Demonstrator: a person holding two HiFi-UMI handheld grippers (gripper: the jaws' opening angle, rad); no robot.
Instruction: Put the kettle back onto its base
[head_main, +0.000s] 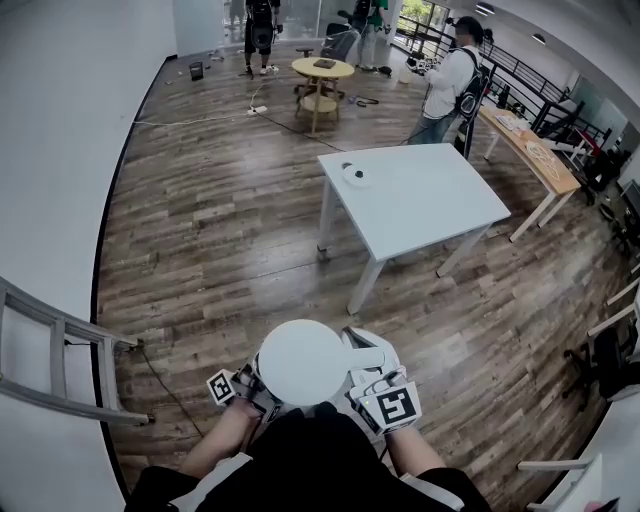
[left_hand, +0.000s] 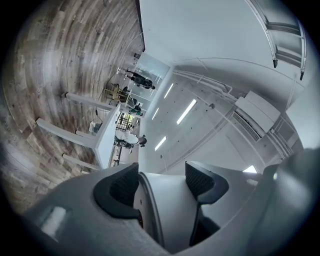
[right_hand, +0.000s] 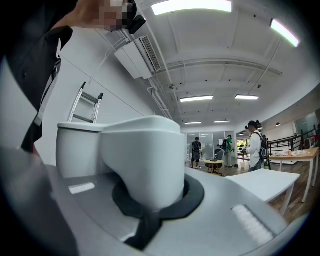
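Note:
A white kettle (head_main: 305, 362) is carried low in front of me over the wooden floor; its round lid faces up and its handle (head_main: 365, 352) points right. My left gripper (head_main: 250, 388) is shut on the kettle's left side, and the white wall (left_hand: 167, 210) fills the gap between its dark pads (left_hand: 122, 187). My right gripper (head_main: 375, 388) is shut on the handle (right_hand: 145, 155), with the kettle body (right_hand: 75, 150) just left of it. The round kettle base (head_main: 357, 176) lies on the far left corner of a white table (head_main: 430, 205) ahead.
Open wooden floor lies between me and the table. A ladder (head_main: 60, 350) leans at the left wall. A round wooden table (head_main: 322, 70), a long desk (head_main: 530, 145) and several people stand beyond. A cable (head_main: 200, 115) lies across the far floor.

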